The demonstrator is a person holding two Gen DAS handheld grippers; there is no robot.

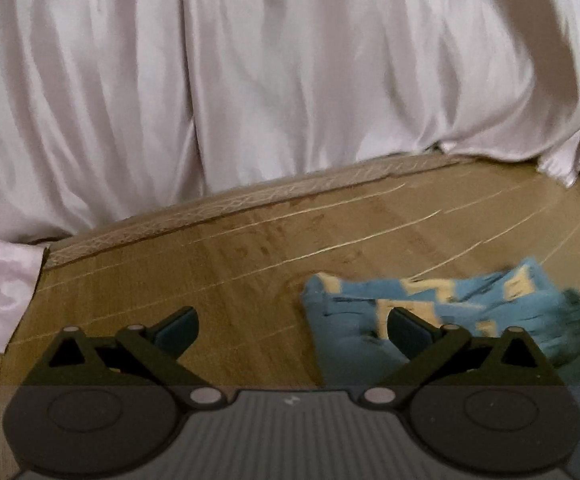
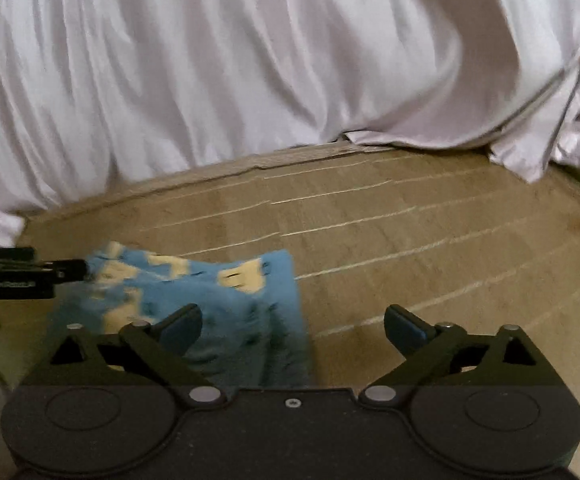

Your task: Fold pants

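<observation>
White drape (image 1: 250, 80) fills the upper frame, wooden floor (image 1: 250, 248) below. Pants (image 1: 429, 320) (blue, yellow pattern, bunched) lie lower right in left view. Left gripper (image 1: 291, 330), right gripper (image 2: 293, 326): fingers wide, empty.

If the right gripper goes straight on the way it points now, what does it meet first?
Probably bare wooden floor, then the white draped sheet behind it. The open right gripper has the blue pants off its left finger, not dead ahead. Depth is unclear.
</observation>
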